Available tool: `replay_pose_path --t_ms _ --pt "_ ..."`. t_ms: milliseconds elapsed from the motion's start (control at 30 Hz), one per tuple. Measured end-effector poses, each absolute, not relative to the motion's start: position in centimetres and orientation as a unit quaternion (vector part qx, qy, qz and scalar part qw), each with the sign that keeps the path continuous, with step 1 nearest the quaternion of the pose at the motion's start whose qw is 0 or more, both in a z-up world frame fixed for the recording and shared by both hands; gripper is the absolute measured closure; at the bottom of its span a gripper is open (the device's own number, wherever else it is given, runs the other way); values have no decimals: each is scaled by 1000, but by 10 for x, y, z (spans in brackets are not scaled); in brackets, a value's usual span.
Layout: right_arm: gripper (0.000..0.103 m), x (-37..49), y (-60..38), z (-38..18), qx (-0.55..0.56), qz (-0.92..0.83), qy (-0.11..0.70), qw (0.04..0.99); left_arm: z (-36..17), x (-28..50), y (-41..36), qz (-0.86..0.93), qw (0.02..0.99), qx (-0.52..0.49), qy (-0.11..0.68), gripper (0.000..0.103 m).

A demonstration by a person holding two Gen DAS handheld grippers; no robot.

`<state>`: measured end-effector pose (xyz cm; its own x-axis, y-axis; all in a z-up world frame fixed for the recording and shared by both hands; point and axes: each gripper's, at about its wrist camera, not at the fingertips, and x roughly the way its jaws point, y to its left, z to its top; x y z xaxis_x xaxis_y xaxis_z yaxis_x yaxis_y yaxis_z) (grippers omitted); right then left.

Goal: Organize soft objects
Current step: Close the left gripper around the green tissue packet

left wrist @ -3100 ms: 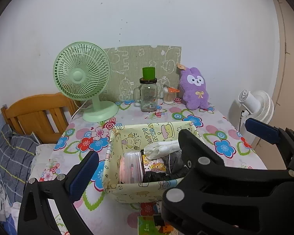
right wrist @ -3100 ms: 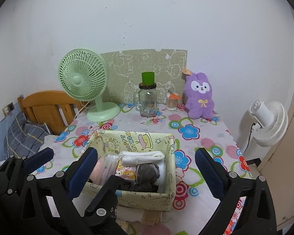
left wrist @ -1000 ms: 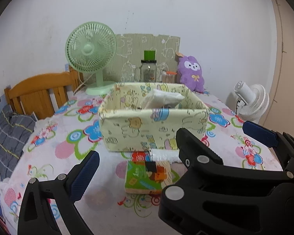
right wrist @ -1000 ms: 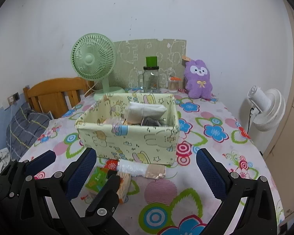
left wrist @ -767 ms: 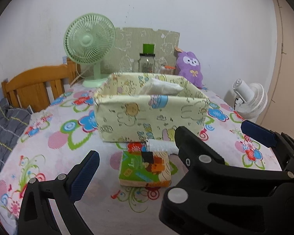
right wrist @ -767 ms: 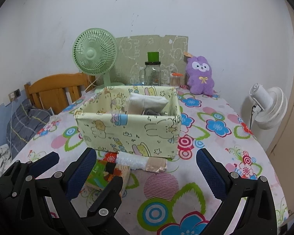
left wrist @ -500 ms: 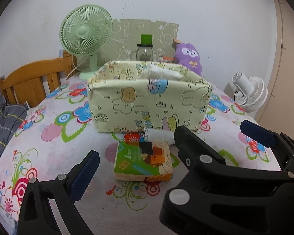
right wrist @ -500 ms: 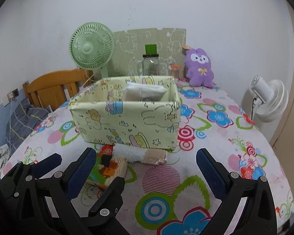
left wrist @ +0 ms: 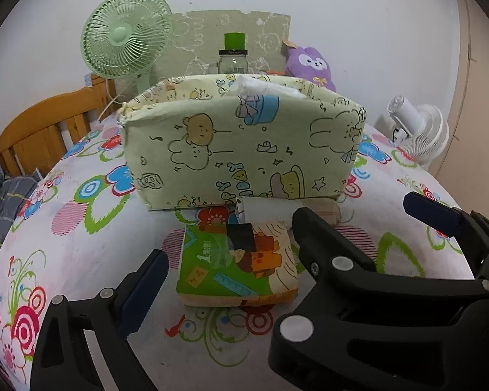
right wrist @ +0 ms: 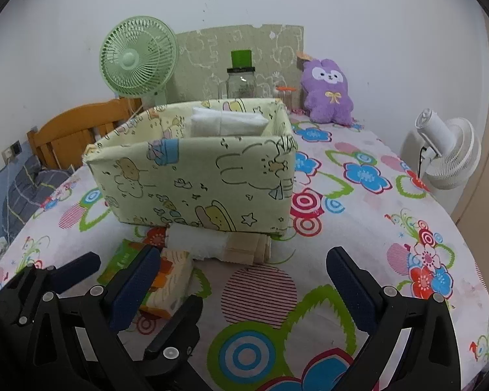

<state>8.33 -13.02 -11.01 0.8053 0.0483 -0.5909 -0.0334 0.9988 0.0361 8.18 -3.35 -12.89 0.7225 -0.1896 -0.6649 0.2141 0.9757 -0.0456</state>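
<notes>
Partly done, by my reading: the pale-green cartoon-print fabric storage box (right wrist: 199, 176) already held a white folded soft pack (right wrist: 228, 123) poking above its rim; the rest of its contents were hidden by the near wall. Two soft items lay outside on the floral tablecloth (right wrist: 375, 228). A green-and-orange printed tissue pack (left wrist: 238, 260) sat flat just in front of the box, and a white roll with a tan band (right wrist: 218, 246) lay against the box's base, between pack and wall.

Left gripper (left wrist: 283, 238): jaws spread wide, empty, low over the cloth and roughly framing the tissue pack. Right gripper (right wrist: 244, 273): jaws likewise wide apart, holding nothing, aimed at the roll.

Room: open cloth to the right of the box and in front of both items. Table edge curved away at far right, near the white floor fan (right wrist: 446, 156). Both grippers sat close together, so I judged crowding likely if both closed in at once. Box top unobstructed for drop-in.
</notes>
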Motion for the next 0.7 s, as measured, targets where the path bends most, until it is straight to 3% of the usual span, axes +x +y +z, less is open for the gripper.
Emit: replay_pose_path --t_ms 333,500,700 --pt "0 96 -131 -117 12 23 331 943 -141 97 -31 -106 910 10 402 17" --pt "0 98 -130 -119 11 21 335 942 -140 97 -31 -90 912 16 399 28" --pt "0 97 -130 -119 13 21 336 942 -140 95 -29 -87 914 16 396 31"
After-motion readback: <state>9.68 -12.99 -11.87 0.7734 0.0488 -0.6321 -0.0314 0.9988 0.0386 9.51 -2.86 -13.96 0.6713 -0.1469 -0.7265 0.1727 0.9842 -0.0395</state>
